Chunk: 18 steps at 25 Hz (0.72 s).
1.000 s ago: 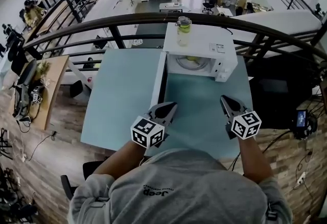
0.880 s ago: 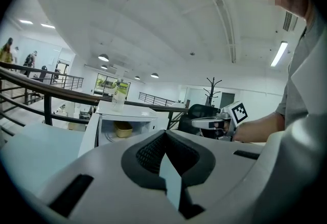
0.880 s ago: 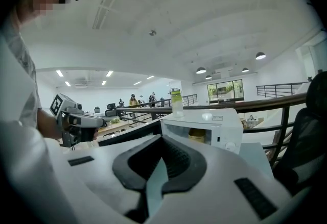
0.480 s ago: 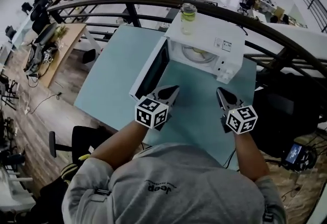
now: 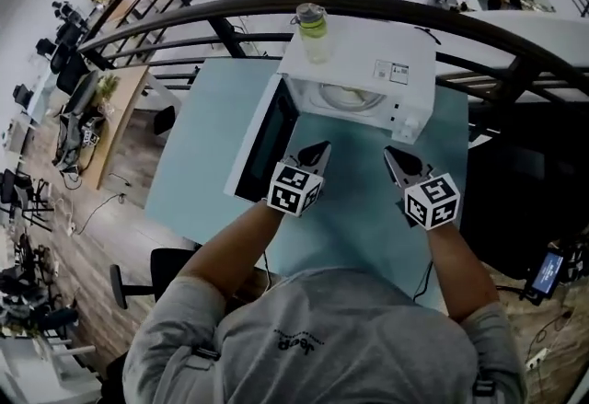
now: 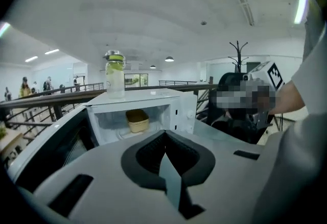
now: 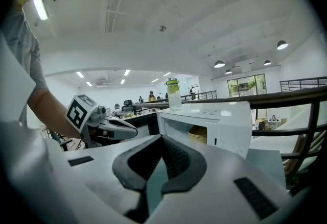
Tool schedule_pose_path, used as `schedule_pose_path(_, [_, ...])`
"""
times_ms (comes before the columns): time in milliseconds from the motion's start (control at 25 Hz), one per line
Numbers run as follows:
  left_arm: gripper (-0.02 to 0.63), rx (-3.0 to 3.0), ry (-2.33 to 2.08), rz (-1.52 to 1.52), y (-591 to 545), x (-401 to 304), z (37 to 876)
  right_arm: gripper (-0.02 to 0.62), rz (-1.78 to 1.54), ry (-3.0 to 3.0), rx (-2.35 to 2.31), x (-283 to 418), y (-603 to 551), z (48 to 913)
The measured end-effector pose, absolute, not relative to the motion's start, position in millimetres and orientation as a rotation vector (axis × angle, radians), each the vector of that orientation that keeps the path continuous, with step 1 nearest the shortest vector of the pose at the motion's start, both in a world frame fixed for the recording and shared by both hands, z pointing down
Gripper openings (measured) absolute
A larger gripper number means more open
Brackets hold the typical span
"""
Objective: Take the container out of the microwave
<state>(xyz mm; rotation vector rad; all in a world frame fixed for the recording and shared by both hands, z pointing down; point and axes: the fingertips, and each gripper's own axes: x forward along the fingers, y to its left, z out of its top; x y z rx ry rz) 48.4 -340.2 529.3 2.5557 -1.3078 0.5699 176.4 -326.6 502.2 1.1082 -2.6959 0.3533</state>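
**Microwave.** The white microwave (image 5: 382,71) stands at the far end of the pale blue worktop (image 5: 207,154). Its door (image 5: 262,143) is swung fully open to the left, so the cavity is exposed.

**Container.** The container (image 6: 137,120), a shallow yellowish tub, sits inside the cavity on the turntable, towards the back. What it holds cannot be made out from any view. Neither claw touches it.

**Bottle.** A clear bottle (image 5: 313,28) with a green cap stands upright on the microwave's top, at the left front corner. It holds a pale liquid filled nearly to the neck.

**Left claw.** The left claw (image 5: 321,148) hovers above the worktop just beside the open door, pointing at the cavity. Its jaws are closed tip to tip and grip nothing.

**Right claw.** The right claw (image 5: 389,153) hovers level with the left one, in front of the control panel side. Its jaws are likewise pressed together and empty.
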Motion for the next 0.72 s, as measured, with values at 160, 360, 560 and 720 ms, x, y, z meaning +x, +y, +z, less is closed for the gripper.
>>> schedule_pose_path(160, [0.006,2.657,-1.284,0.744,-377.7,46.5,557.6,0.017,0.341,-2.64,1.136,161.9,-341.4,520.2])
schedule_pose_path(360, [0.006,2.693,-1.288,0.942,-415.0,39.5,590.6,0.017,0.329,-2.619,1.112,145.1,-355.3,538.2])
schedule_pose_path(560, [0.019,2.723,-1.328,1.074,-446.7,41.1,606.4,0.017,0.321,-2.606,1.097,134.9,-365.5,555.5])
schedule_pose_path(720, [0.074,2.747,-1.314,1.187,-467.6,50.4,625.6,0.017,0.34,-2.59,1.118,132.6,-372.5,574.0])
